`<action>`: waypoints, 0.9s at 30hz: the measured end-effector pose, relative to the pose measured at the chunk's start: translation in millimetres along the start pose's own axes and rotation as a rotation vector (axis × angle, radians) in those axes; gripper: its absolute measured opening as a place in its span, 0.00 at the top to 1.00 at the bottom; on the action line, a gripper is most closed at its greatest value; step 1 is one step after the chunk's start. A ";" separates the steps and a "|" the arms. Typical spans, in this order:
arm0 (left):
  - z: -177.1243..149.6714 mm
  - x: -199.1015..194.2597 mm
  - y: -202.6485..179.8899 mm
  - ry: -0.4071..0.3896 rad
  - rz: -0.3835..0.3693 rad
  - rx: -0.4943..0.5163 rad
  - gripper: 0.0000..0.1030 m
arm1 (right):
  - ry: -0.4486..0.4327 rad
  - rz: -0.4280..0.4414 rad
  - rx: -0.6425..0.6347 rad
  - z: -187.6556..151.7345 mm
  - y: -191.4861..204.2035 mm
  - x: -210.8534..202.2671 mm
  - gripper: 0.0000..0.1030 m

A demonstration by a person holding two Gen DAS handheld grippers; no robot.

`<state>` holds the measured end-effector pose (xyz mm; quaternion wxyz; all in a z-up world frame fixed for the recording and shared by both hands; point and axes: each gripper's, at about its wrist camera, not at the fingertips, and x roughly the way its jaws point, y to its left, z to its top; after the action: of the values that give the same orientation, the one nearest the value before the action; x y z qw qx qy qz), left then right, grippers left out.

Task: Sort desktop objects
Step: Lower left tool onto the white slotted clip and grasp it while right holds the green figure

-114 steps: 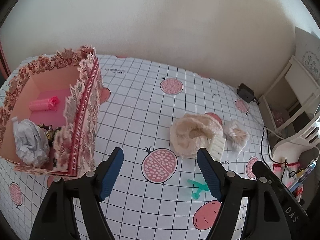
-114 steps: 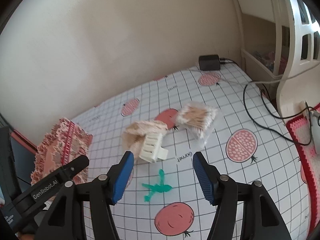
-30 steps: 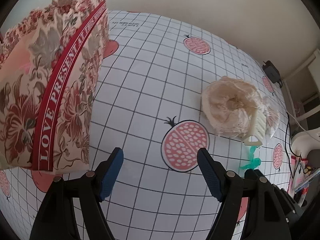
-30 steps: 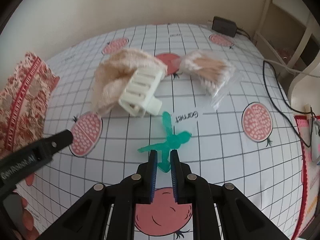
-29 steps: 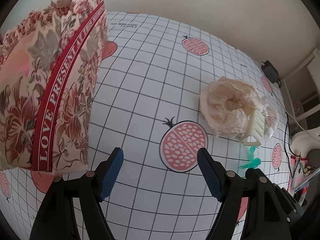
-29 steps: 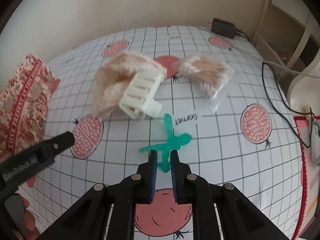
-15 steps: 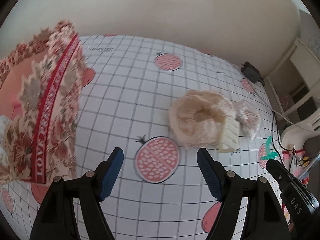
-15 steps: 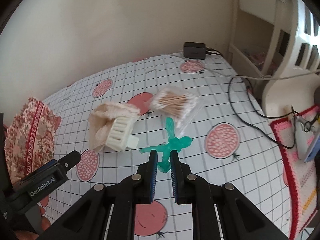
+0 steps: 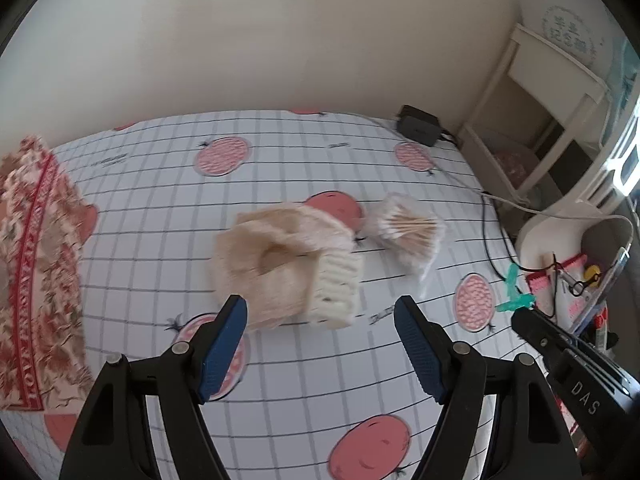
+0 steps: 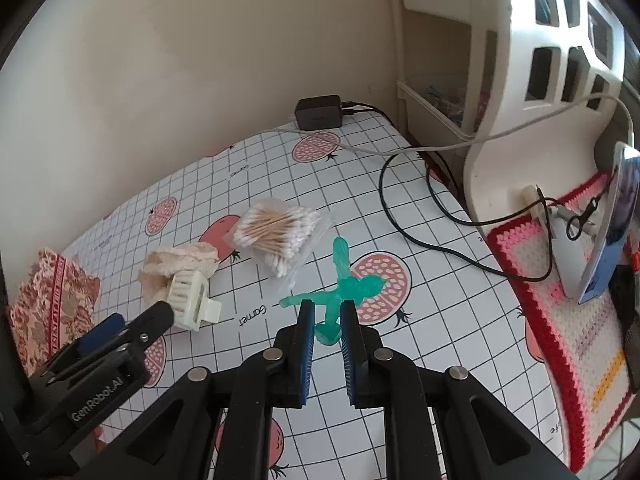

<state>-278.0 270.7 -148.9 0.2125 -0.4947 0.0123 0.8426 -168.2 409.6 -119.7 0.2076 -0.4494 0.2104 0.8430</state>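
Right wrist: right claw (image 10: 325, 316) clamps green figure (image 10: 340, 292), legs hidden; left claw (image 9: 320, 336) apart, empty.

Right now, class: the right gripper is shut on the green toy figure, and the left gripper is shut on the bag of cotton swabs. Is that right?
Not quite. The right gripper is indeed shut on the green toy figure, but the left gripper is open and empty; the bag of cotton swabs lies on the table beyond it. The left wrist view shows this.
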 end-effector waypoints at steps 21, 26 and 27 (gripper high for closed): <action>4.3 42.1 -15.5 0.055 -0.079 0.011 0.26 | 0.042 0.033 0.026 -3.1 0.1 11.6 0.86; 2.9 50.8 -19.1 0.063 -0.052 0.029 0.29 | 0.046 0.033 0.025 -3.7 -0.3 12.2 0.86; 2.1 52.5 -19.2 0.067 -0.041 0.033 0.30 | 0.047 0.033 0.025 -3.9 -0.2 12.4 0.86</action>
<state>-294.7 306.7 -188.2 0.2371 -0.5192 0.0231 0.8208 -171.9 409.7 -132.2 0.1943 -0.4629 0.2334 0.8328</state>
